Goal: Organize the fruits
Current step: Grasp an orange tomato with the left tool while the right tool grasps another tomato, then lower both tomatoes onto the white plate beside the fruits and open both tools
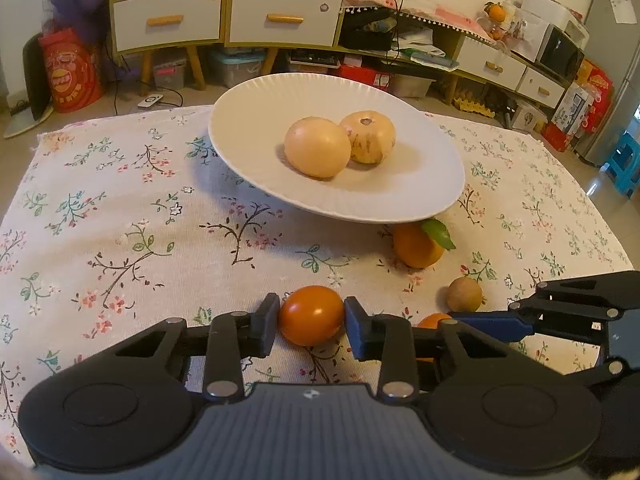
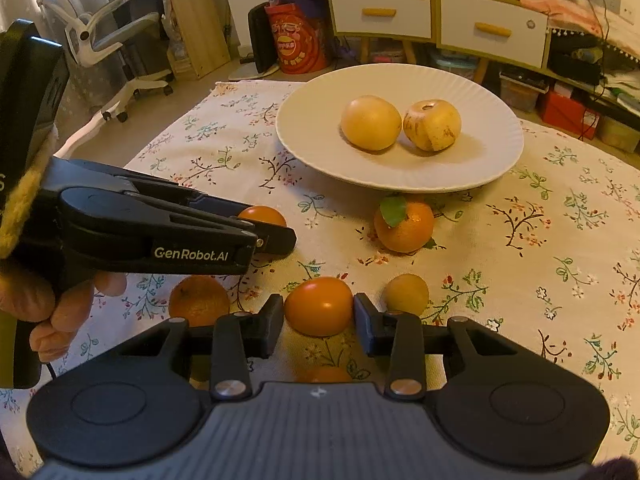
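While two pale yellow fruits (image 1: 338,145) already sit touching each other in the middle of the white plate (image 1: 248,120), most of the fruit is not yet gathered. The plate stands at the far side of a table covered with a floral cloth (image 1: 120,208).

The left gripper (image 1: 311,320) has its two fingers pressed against either side of a smooth orange fruit (image 1: 311,314) down at the cloth near the front edge, so it looks clamped on it. The right gripper (image 2: 319,312) holds a second smooth orange fruit (image 2: 319,305) the same way, just to the right of the first. Whether either fruit has left the cloth, I cannot tell.

Loose on the cloth are a tangerine with a green leaf (image 2: 404,225) just in front of the plate, a small tan fruit (image 2: 407,293), and a rough-skinned orange (image 2: 199,300) beneath the left gripper. By my judgement the sorting is under halfway: two fruits placed, two gripped, at least three waiting.
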{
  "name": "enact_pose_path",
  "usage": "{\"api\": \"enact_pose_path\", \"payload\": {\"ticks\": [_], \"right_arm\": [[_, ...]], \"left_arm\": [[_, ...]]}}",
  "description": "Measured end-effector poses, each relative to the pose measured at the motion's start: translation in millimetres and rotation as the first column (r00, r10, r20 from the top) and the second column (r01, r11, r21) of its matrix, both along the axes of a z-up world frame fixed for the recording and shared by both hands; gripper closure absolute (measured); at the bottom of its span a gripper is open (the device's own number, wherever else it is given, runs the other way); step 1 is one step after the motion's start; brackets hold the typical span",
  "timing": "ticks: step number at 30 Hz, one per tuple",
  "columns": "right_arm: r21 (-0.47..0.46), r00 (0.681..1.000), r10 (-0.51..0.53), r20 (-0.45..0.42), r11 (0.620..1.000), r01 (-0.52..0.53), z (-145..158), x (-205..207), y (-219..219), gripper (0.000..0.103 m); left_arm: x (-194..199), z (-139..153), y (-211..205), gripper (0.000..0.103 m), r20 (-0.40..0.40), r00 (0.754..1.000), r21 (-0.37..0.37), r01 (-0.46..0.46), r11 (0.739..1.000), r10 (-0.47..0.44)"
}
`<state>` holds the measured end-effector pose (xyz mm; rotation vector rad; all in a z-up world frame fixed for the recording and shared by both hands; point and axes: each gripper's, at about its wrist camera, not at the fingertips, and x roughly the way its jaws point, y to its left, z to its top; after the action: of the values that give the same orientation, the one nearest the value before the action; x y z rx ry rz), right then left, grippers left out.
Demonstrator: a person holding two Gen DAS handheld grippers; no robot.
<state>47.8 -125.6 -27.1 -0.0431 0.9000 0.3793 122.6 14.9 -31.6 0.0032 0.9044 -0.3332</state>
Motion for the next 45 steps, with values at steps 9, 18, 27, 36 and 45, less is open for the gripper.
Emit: {"api": "enact_pose_path", "payload": {"ticks": [9, 18, 27, 36, 45], "right_arm": [[0.015, 1.0, 0.003, 0.013, 1.0, -0.004, 6, 1, 1, 0.069], [0.034, 0.999, -0.026, 0.033, 0.999, 0.024, 16, 4, -6, 0.069], [0.068, 0.995, -0.079, 0.068, 0.995, 0.075, 30, 9, -21, 0.069], [0.101, 0.983, -0.155, 0.099, 0.984, 0.145, 41, 19, -39, 0.069], [0.128, 0.966, -0.232, 0.115, 0.968, 0.217, 45, 42, -55, 0.069]], "left_arm": [[2, 2, 2, 0.09, -0.024, 1.0, -0.013, -0.016, 1.0, 0.015], [-1, 16, 5, 0.09, -0.011, 1.0, -0.036, -0.018, 0.999, 0.018], [-3, 31, 2, 0.09, 0.012, 1.0, -0.063, -0.022, 0.998, 0.023], [4, 41, -7, 0.09, 0.041, 0.998, -0.085, -0.043, 0.995, 0.047], [21, 39, -29, 0.09, 0.084, 0.995, -0.096, -0.047, 0.994, 0.055]]}}
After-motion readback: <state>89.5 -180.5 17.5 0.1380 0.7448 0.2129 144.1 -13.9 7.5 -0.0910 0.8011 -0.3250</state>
